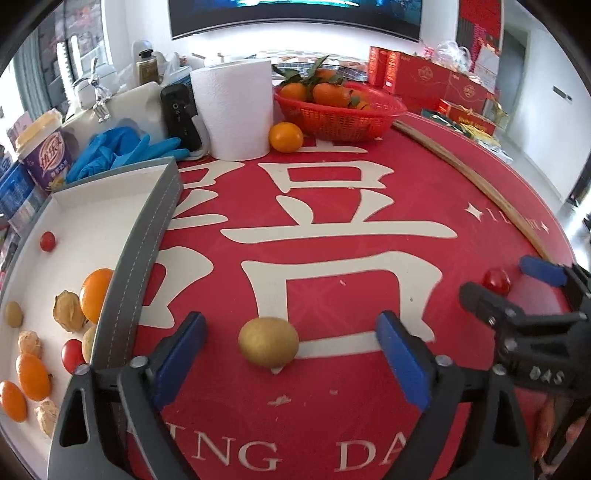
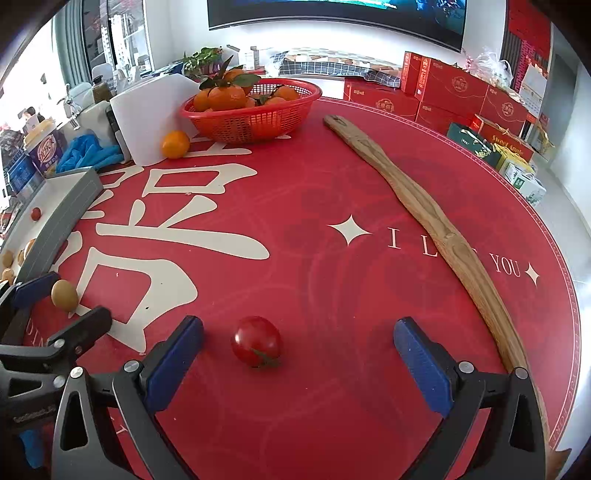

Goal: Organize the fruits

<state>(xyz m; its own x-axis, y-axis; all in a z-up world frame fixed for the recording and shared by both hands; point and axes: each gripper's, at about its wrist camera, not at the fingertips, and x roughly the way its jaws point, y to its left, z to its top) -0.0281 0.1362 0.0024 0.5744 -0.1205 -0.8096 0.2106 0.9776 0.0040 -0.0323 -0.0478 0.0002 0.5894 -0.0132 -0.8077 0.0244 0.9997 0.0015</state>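
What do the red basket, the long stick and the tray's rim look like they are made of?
Red basket: apparently moulded plastic, going by its uniform colour and regular mesh holes. Long stick: wood, matte and unpainted, with visible grain and a knot. Tray rim: grey, probably faux leather, with a pale stitch line; the real material is unclear.

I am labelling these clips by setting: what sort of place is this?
Probably a home living room. A big wall-mounted television screen hangs behind the round red table, stacked red gift boxes sit alongside, and a red plastic basket of leafy oranges rests on the tabletop.
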